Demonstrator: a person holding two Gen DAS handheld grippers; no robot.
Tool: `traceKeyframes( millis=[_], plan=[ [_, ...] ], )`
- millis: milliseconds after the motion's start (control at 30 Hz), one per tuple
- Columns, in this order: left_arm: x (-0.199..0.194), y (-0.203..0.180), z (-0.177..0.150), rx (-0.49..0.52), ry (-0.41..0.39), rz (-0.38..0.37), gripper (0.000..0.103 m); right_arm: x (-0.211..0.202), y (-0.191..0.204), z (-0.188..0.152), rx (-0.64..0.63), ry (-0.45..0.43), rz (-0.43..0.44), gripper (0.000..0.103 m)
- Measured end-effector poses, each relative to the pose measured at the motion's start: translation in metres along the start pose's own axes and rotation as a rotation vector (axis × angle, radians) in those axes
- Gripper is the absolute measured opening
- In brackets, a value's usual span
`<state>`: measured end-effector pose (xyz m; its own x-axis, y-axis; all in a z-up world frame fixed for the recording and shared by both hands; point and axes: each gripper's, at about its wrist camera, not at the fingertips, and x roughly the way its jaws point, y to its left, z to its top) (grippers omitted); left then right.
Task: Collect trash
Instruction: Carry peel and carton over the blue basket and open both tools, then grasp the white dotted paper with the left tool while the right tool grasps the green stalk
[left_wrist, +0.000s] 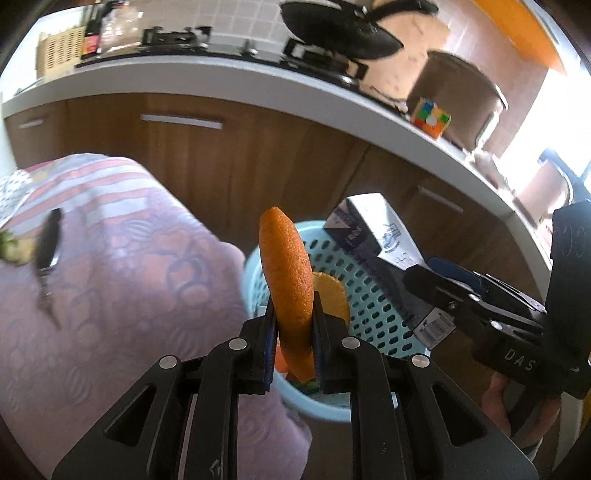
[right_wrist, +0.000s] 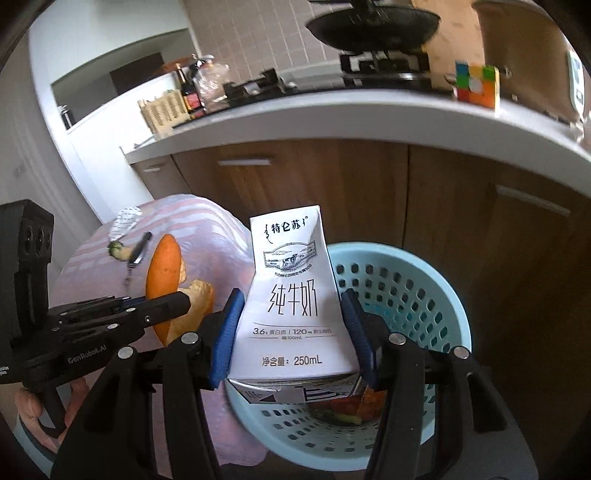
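Observation:
My left gripper (left_wrist: 294, 325) is shut on a long strip of orange peel (left_wrist: 286, 273), which stands up between the pads just over the near rim of a light blue perforated trash basket (left_wrist: 373, 299). The same peel (right_wrist: 164, 273) shows at the left of the right wrist view. My right gripper (right_wrist: 291, 332) is shut on a white 250 mL milk carton (right_wrist: 291, 295), held upright above the basket (right_wrist: 417, 295). From the left wrist view the carton (left_wrist: 369, 229) hangs over the basket's far side. Food scraps (right_wrist: 347, 410) lie at the basket's bottom.
A table under a pink patterned cloth (left_wrist: 122, 280) stands left of the basket, with a dark peeler (left_wrist: 48, 247) and vegetable scraps (left_wrist: 13, 251) on it. Behind runs a white counter (left_wrist: 229, 79) over wooden cabinets, carrying a hob, a black pan (left_wrist: 340, 29) and a colour cube (left_wrist: 431, 119).

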<state>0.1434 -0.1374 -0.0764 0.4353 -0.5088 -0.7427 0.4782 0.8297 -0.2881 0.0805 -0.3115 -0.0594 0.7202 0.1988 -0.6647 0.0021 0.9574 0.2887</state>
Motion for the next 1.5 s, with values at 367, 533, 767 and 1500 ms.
traceKeyframes(
  millis=[367, 533, 767, 1500],
  plan=[
    [0.018, -0.004, 0.005, 0.035, 0.002, 0.011, 0.057, 0.034, -0.037, -0.008, 0.109, 0.077, -0.026, 0.067],
    [0.009, 0.01, 0.004, 0.004, -0.023, 0.03, 0.066, 0.036, -0.038, -0.01, 0.101, 0.079, -0.047, 0.068],
    [-0.015, 0.041, 0.001, -0.073, -0.072, 0.046, 0.066, 0.033, -0.005, -0.001, 0.022, 0.051, -0.015, 0.064],
    [-0.145, 0.216, 0.026, -0.25, -0.297, 0.252, 0.065, 0.079, 0.206, 0.05, -0.305, 0.035, 0.243, 0.036]
  ],
)
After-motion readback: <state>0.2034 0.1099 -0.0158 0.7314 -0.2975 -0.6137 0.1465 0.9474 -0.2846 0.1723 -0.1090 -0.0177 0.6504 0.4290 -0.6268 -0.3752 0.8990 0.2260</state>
